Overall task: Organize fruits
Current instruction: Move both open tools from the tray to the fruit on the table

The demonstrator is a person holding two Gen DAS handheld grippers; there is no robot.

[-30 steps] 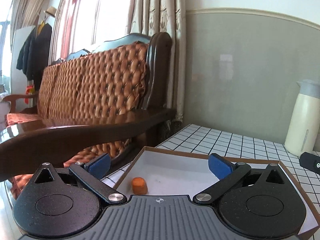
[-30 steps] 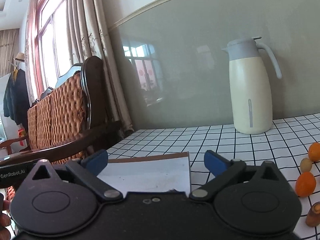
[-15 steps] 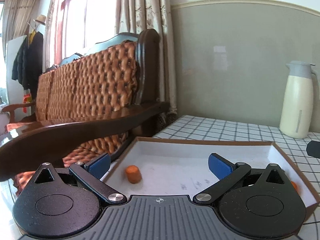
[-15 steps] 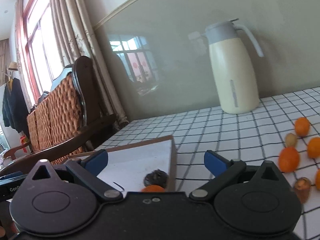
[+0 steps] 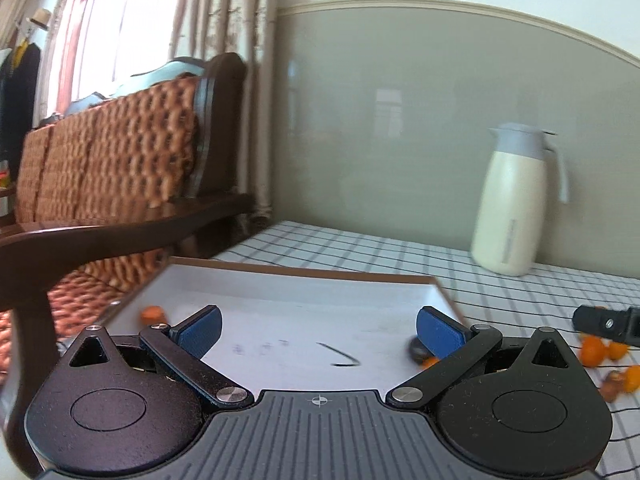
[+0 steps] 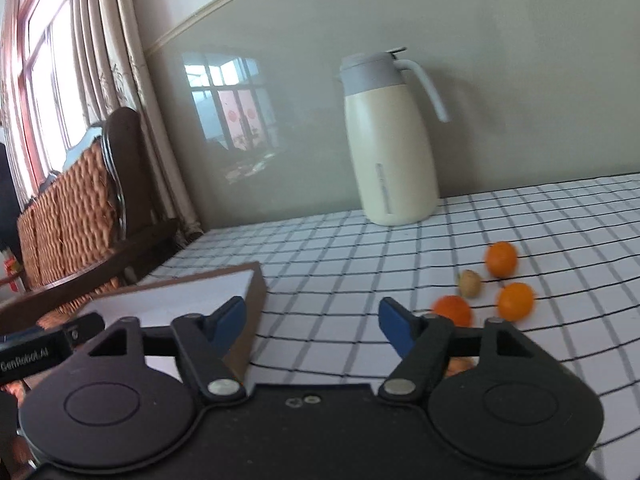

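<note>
**Inspector:** What had changed since a second before?

**Assistant:** Both cameras had swung to the right. In the right wrist view the cardboard tray point(image 6: 240, 292), earlier square ahead, lay off to the left, and the loose fruit on the checked tablecloth point(image 6: 344, 256) had come into reach. The left wrist view had turned from the tray's left corner toward its right corner, so the cream thermos jug point(image 5: 516, 204) stood nearer the middle.

**Inspector:** Meaning for the task?

**Assistant:** In my judgement, one delivery was finished and the next pick was starting. The tray held a carrot piece point(image 5: 153, 313) at its left wall and a dark fruit point(image 5: 416, 350) with something orange beside it at the right corner, partly hidden.

**Inspector:** What remained outside?

**Assistant:** Three mandarins: one nearest point(image 6: 453, 311), one to its right point(image 6: 516, 301), one behind point(image 6: 501, 259), with a walnut point(image 6: 469, 283) between them. All lay well apart from the tray.

**Inspector:** The right gripper point(image 6: 312, 320)?

**Assistant:** Its jaws were closing from full spread, about half open, with only tablecloth between the pads. It held and touched nothing; the nearest mandarin sat just beyond the right finger.

**Inspector:** The left gripper point(image 5: 318, 330)?

**Assistant:** Spread wide over the tray floor, empty, pads clear of both fruit.
</note>
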